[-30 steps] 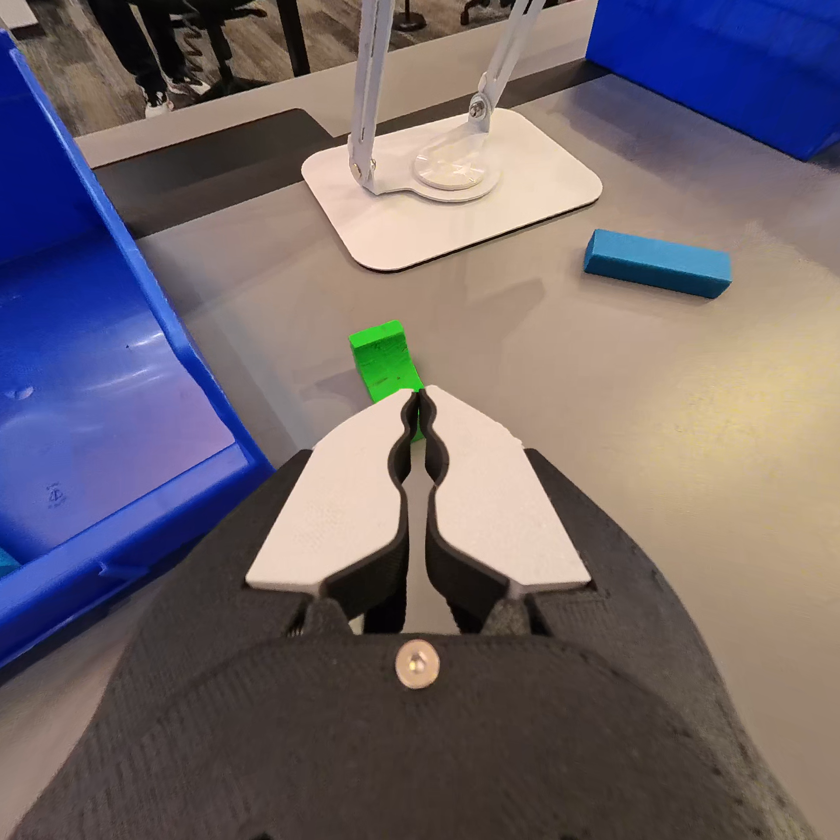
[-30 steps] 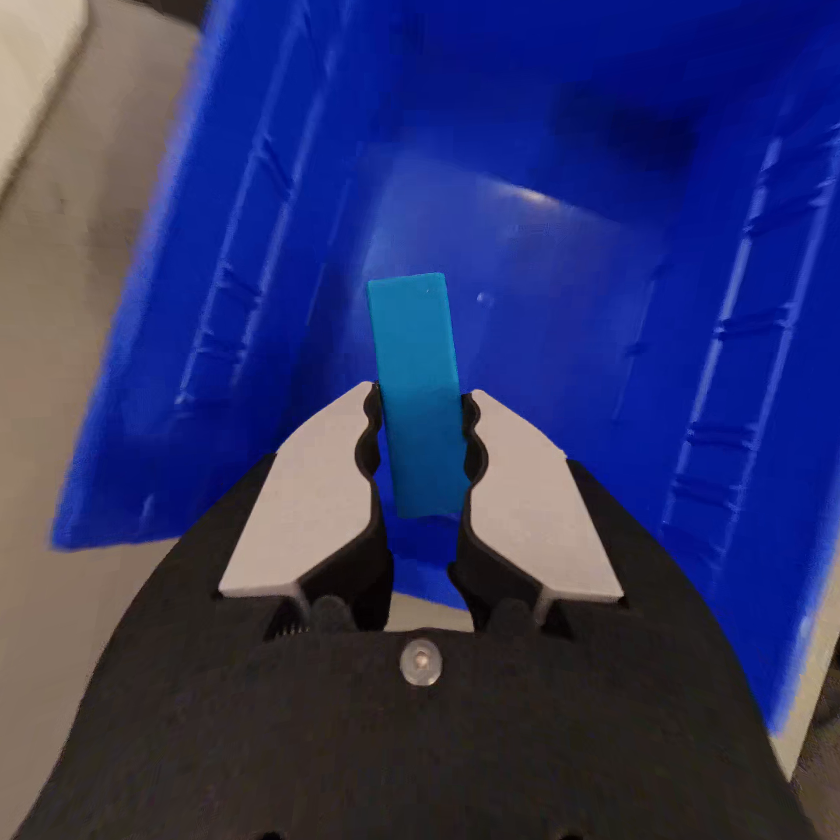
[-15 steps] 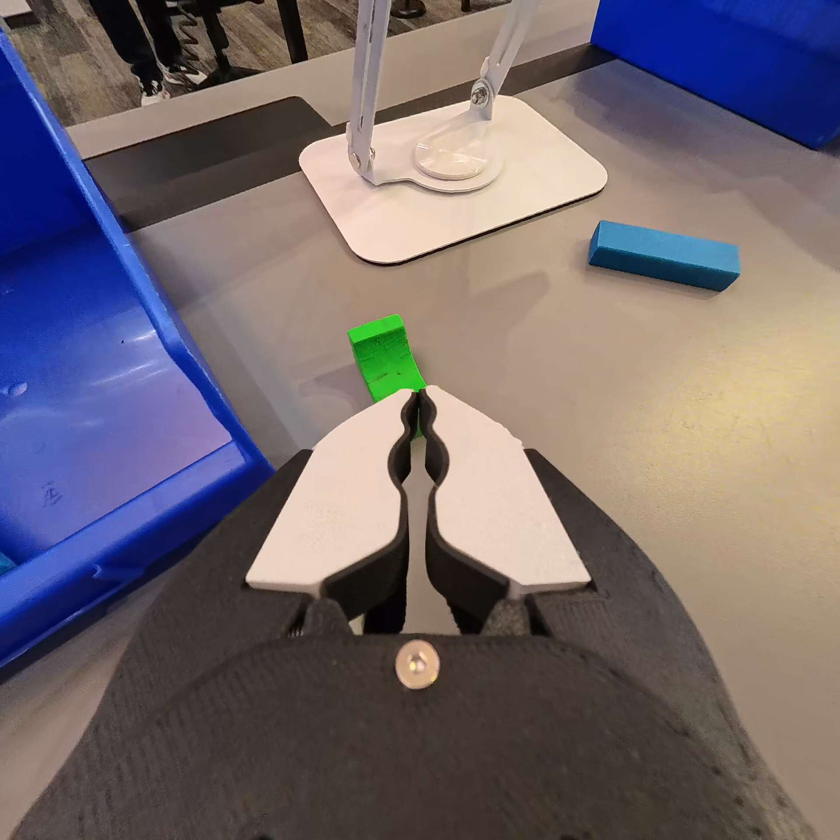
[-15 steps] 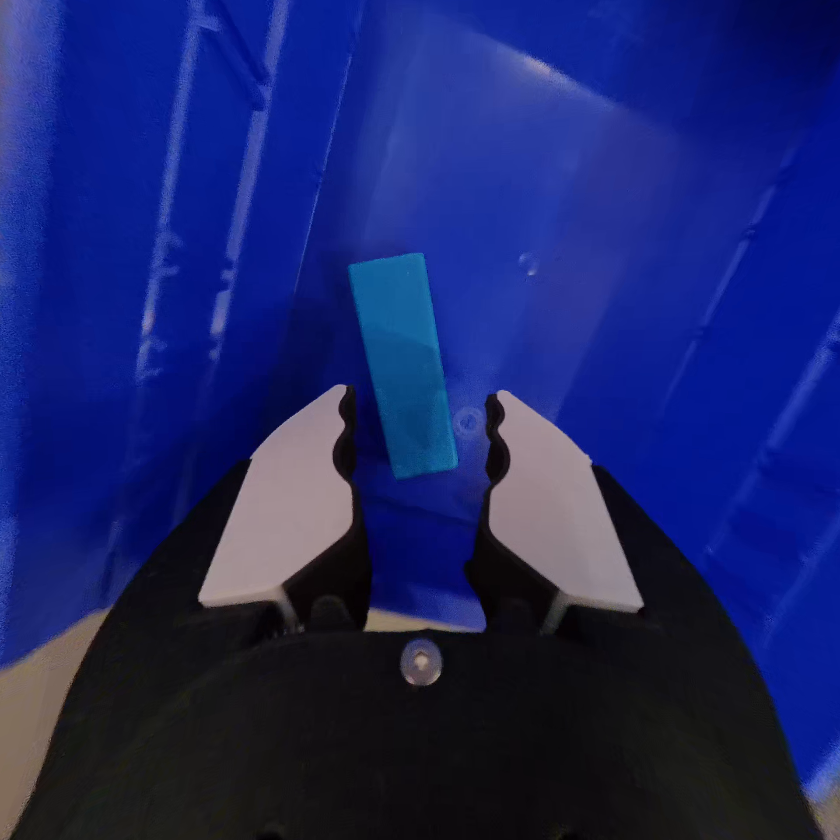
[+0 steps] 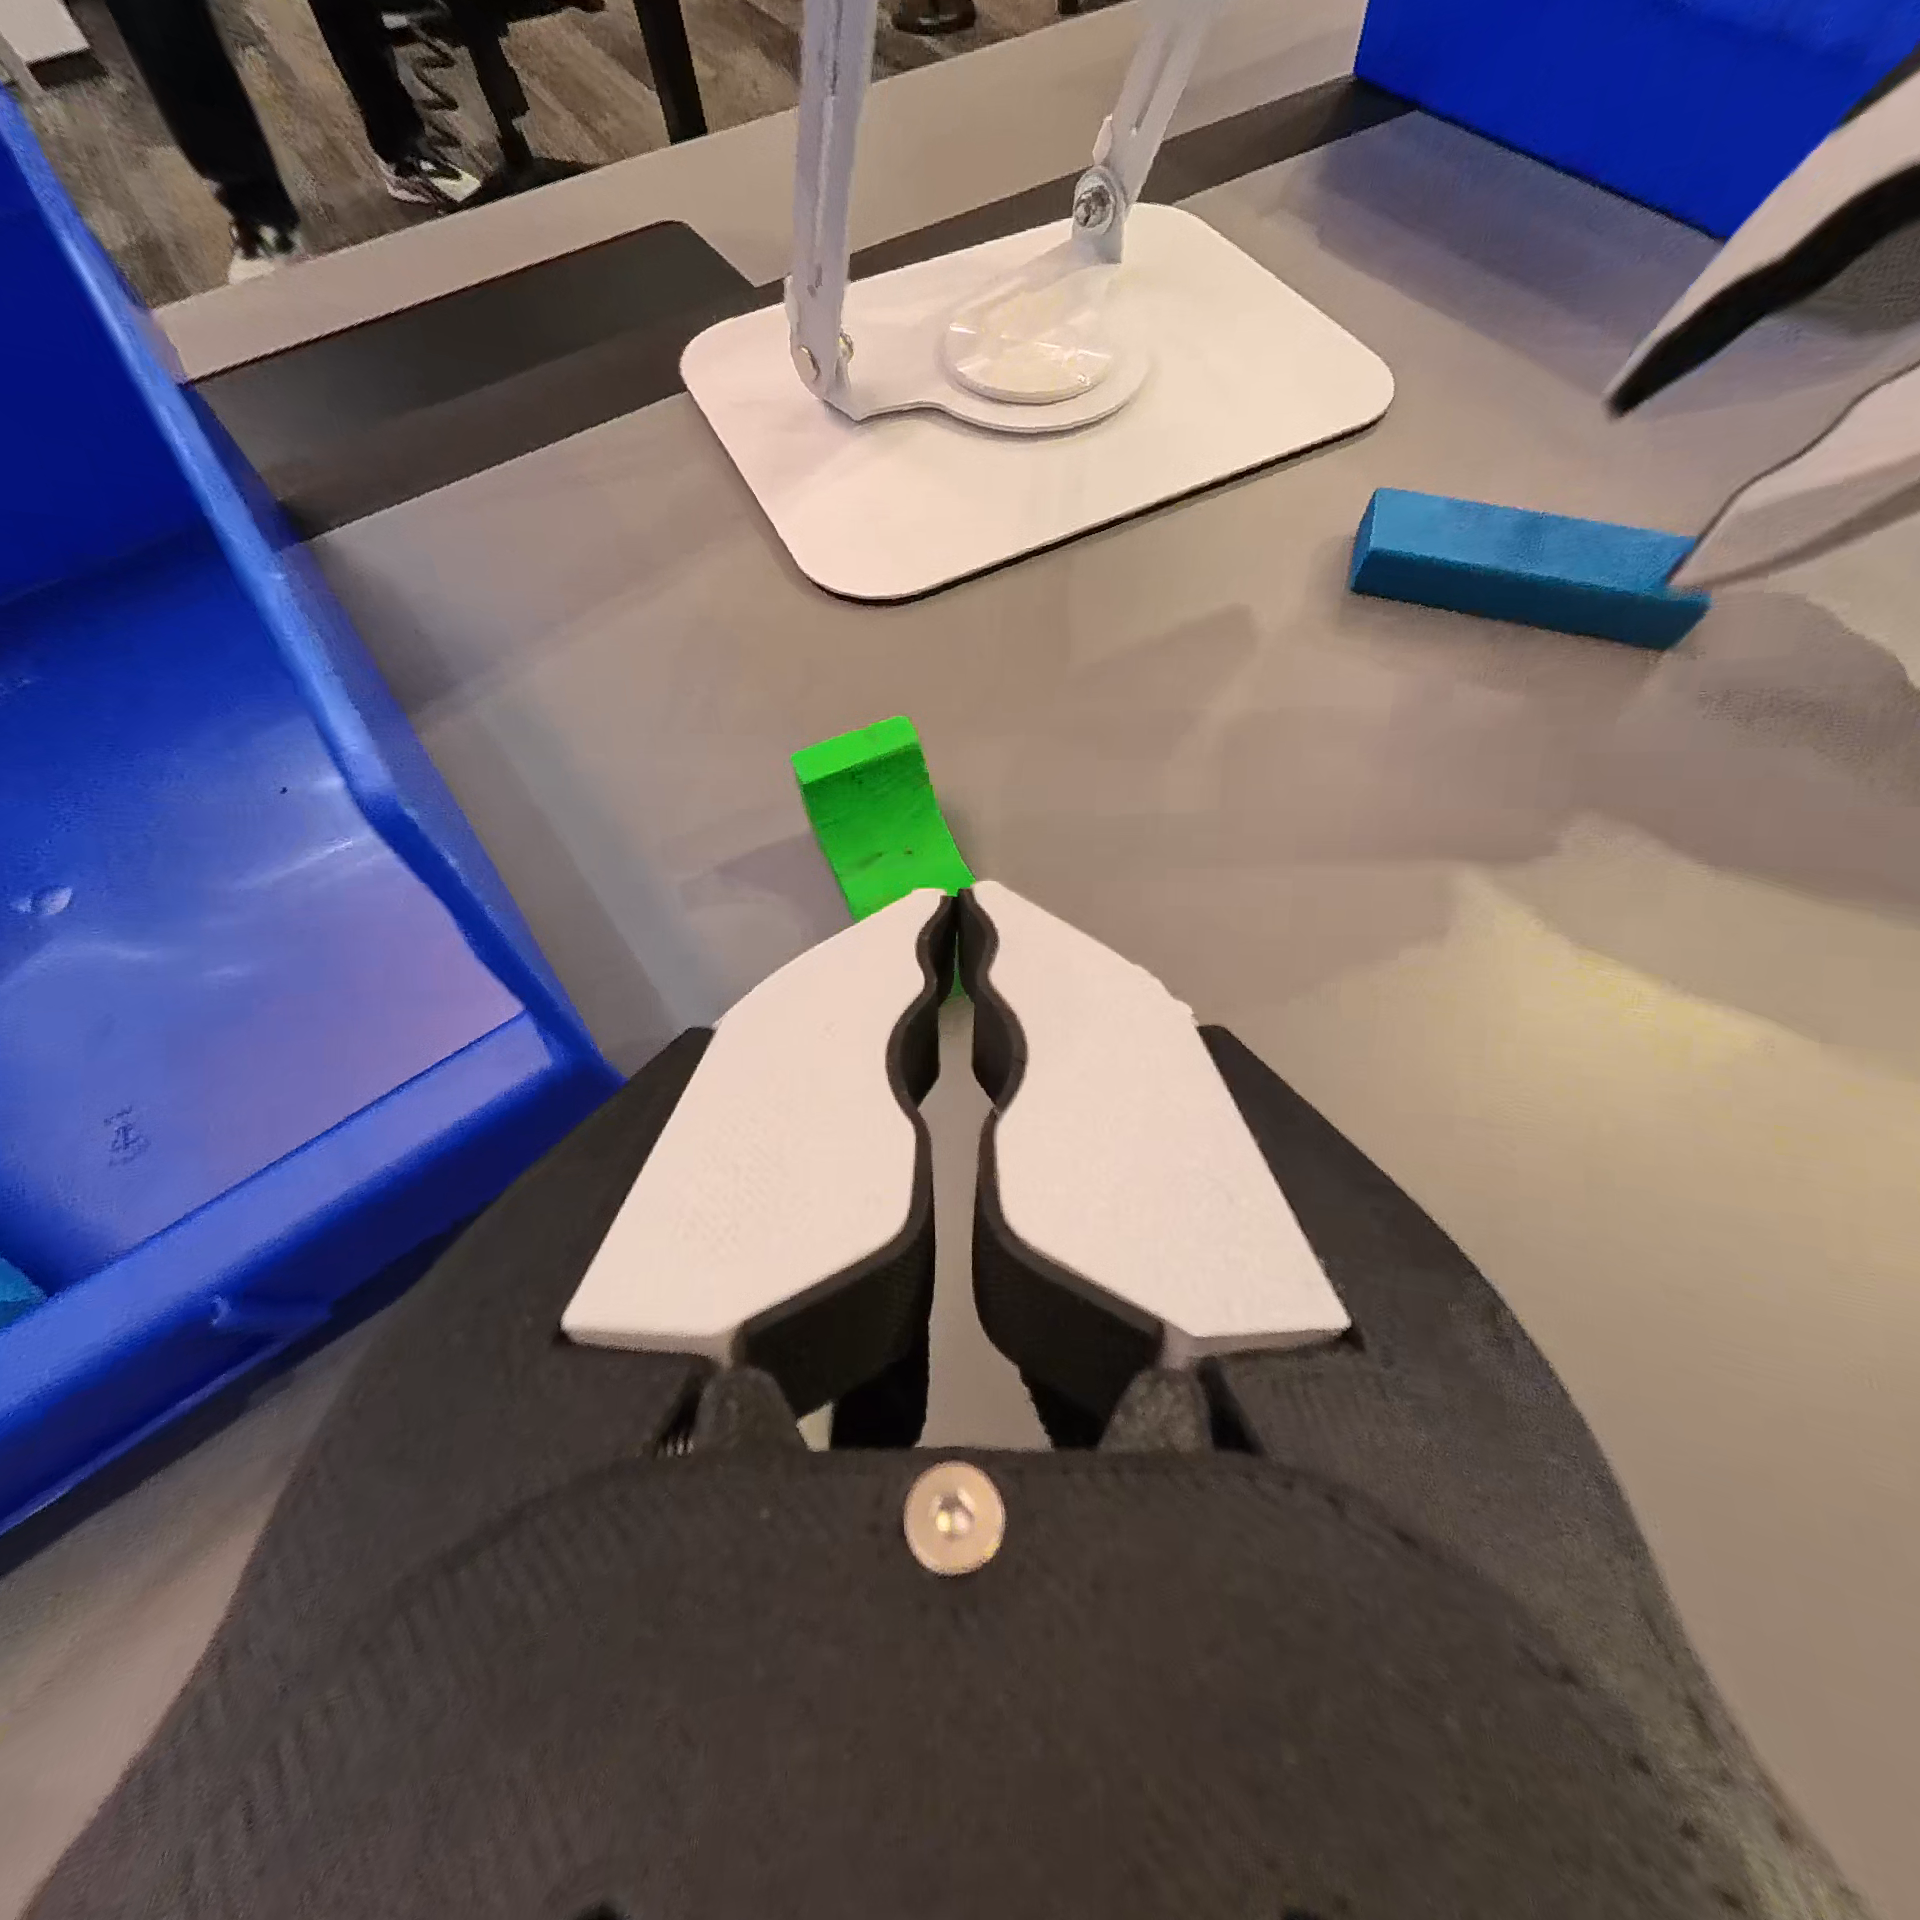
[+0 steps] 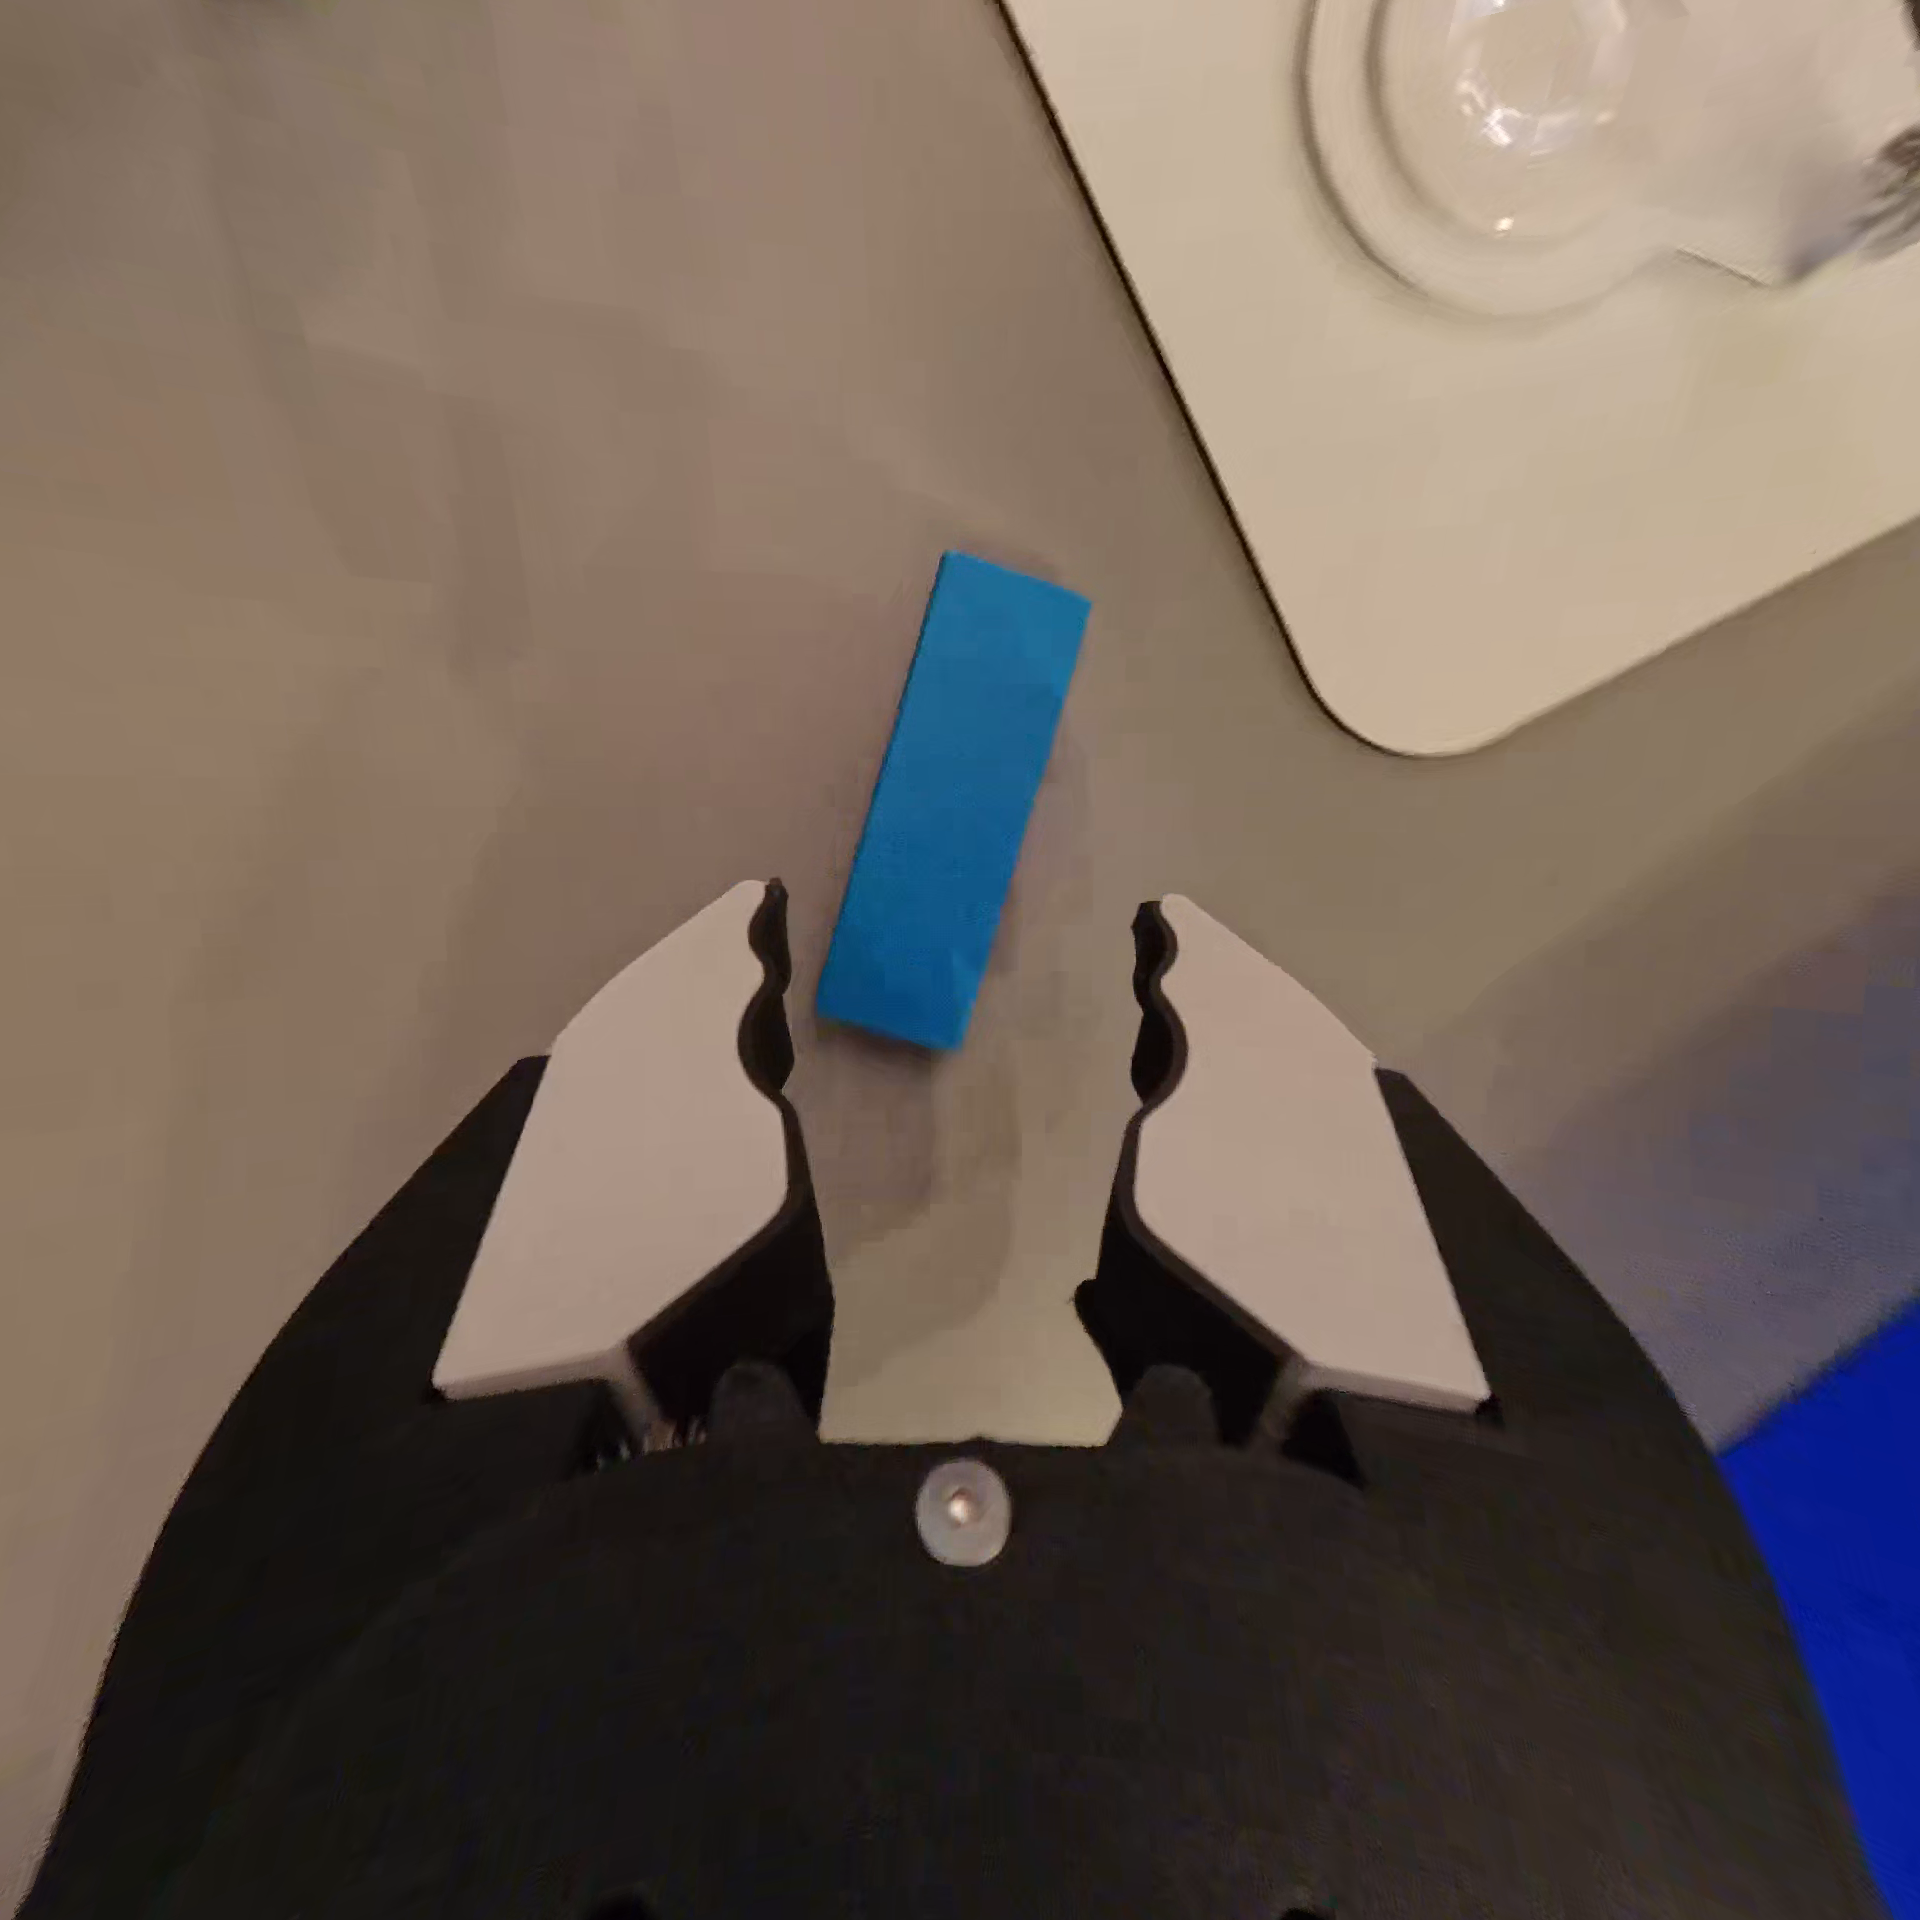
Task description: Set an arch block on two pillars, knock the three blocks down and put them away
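A green arch block (image 5: 878, 821) lies on the grey table just beyond my left gripper (image 5: 956, 904), which is shut and empty, its tips over the block's near end. A blue pillar block (image 6: 956, 800) lies flat on the table. My right gripper (image 6: 958, 904) is open and looks down on it, with the block's near end between the fingertips and nearer the left finger. The same block (image 5: 1517, 571) shows at the right of the left wrist view, with the right gripper's fingers (image 5: 1808, 312) over its right end.
A white lamp base (image 5: 1039, 447) stands behind the blocks and shows at the upper right of the right wrist view (image 6: 1558, 468). A blue bin (image 5: 208, 831) sits close on the left with a teal block (image 5: 16, 1288) inside. Another blue bin (image 5: 1610, 94) stands at the far right. One gripper's finger ends stand about 25 centimetres off the other's.
My right gripper opened and let go of a blue block inside the bin, then left the bin and came over the second blue block on the table. The left gripper barely moved.
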`<state>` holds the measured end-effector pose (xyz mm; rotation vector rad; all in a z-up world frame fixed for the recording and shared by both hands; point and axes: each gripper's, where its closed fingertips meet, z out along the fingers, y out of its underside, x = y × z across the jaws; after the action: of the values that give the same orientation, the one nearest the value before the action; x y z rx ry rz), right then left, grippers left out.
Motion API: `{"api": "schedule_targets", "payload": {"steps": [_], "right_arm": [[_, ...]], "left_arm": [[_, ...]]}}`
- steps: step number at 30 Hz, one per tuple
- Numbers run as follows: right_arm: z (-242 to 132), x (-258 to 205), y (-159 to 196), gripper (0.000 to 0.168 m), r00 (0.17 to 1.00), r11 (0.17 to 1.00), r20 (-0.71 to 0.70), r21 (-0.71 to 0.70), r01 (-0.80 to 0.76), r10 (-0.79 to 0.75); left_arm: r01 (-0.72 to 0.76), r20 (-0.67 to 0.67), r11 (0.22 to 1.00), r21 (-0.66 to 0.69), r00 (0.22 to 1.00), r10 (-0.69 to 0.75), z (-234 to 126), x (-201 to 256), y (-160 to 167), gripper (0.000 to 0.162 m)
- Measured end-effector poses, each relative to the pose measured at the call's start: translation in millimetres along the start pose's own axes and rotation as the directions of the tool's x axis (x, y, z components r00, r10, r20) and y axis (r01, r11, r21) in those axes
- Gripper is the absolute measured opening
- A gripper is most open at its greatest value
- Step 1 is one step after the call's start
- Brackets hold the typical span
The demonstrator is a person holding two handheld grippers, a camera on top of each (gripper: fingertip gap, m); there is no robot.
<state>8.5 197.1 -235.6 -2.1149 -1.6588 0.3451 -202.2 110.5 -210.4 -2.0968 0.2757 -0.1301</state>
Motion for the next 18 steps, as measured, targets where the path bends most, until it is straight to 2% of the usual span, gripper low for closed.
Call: {"api": "schedule_targets", "payload": {"steps": [3, 5, 9, 11, 13, 16, 18], "right_arm": [[23, -2, -3, 0.056, 1.0, 0.999, 0.006, -0.035, -0.016, 0.016], [30, -7, -6, 0.035, 0.999, 0.999, 0.034, -0.034, -0.008, 0.009], [18, -13, -9, 0.034, 0.998, 1.0, 0.058, 0.011, 0.005, -0.006], [-10, -11, -14, 0.034, 0.999, 0.996, 0.053, 0.084, -0.004, -0.001], [-57, 7, -19, 0.033, 0.999, 0.98, 0.007, 0.195, -0.032, 0.031], [-138, 68, -11, 0.034, 0.983, 0.935, -0.122, 0.343, -0.088, 0.137], [-172, 118, 14, 0.034, 0.955, 0.921, -0.183, 0.355, -0.158, 0.235]], "left_arm": [[0.023, 0.001, 1.0, 0.017, 1.0, -0.023, -2, -5, -2, 0.0], [0.032, -0.006, 0.999, 0.026, 0.999, -0.032, -3, -5, -4, 0.0], [0.02, -0.003, 1.0, 0.024, 1.0, -0.02, -4, -3, -4, 0.0], [0.014, 0.003, 1.0, 0.028, 1.0, -0.014, -5, -4, -5, 0.0], [0.015, 0.006, 0.999, 0.031, 1.0, -0.015, -6, -4, -6, 0.0], [0.021, 0.0, 0.999, 0.037, 1.0, -0.021, -6, -4, -7, 0.0], [0.014, -0.003, 0.999, 0.03, 1.0, -0.014, -5, -2, -7, 0.0]]}}
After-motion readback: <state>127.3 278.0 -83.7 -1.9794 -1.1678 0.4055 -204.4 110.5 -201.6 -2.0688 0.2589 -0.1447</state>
